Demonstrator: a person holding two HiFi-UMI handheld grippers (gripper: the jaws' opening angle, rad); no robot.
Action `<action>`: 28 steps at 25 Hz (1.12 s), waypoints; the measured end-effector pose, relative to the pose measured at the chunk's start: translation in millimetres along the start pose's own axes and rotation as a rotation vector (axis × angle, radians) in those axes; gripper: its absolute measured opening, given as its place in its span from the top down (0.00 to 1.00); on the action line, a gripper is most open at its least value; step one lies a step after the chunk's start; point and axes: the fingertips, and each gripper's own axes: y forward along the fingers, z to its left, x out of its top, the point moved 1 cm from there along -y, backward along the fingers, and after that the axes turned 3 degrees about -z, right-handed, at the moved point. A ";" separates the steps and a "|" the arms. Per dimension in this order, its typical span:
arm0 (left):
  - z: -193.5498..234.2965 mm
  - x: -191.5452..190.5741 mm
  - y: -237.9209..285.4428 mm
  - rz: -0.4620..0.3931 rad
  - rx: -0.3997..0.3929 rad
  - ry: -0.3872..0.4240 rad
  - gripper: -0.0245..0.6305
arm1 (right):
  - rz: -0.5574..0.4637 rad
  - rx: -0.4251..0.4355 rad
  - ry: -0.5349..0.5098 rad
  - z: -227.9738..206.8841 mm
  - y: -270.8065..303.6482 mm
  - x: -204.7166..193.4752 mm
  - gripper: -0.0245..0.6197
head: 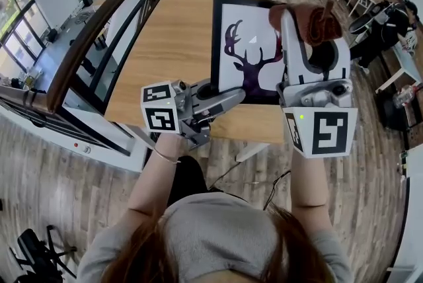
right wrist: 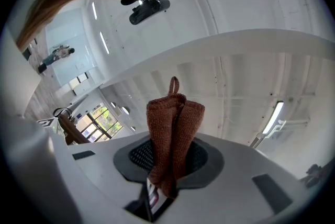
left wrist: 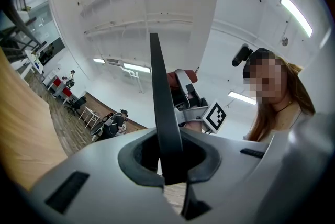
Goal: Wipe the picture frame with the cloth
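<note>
The picture frame (head: 248,43), black-edged with a dark deer silhouette on white, is over the wooden table (head: 172,30). My left gripper (head: 221,95) is shut on its lower left corner. In the left gripper view the frame's black edge (left wrist: 159,97) rises straight up from between the jaws of the left gripper (left wrist: 166,165). My right gripper (head: 299,16) is lifted over the frame's upper right part and is shut on a bunched brown knitted cloth (head: 312,20). In the right gripper view the cloth (right wrist: 172,129) stands up out of the right gripper (right wrist: 167,176). It is apart from the frame.
A dark stair railing (head: 99,30) runs along the table's left side, with a drop to a lower floor beyond it. A person in black (head: 383,27) sits among desks at the far right. The table's near edge (head: 251,133) lies just past my hands.
</note>
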 end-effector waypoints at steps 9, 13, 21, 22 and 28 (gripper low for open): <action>1.4 -0.7 -1.8 -0.014 -0.016 -0.032 0.89 | 0.062 0.025 0.048 22.4 -21.7 -20.4 0.81; 2.6 -0.6 -2.2 -0.016 -0.017 -0.035 0.89 | 0.077 0.027 0.068 27.5 -30.7 -25.2 0.81; 3.3 -0.6 -3.0 -0.036 -0.016 -0.048 0.89 | 0.086 -0.004 0.141 39.3 -43.7 -28.3 0.81; 3.6 -0.7 -3.0 -0.038 -0.016 -0.049 0.89 | 0.089 -0.003 0.146 40.6 -45.4 -29.1 0.81; 5.0 -1.5 -2.9 -0.052 -0.023 -0.050 0.89 | 0.104 0.007 0.163 47.5 -56.9 -34.2 0.81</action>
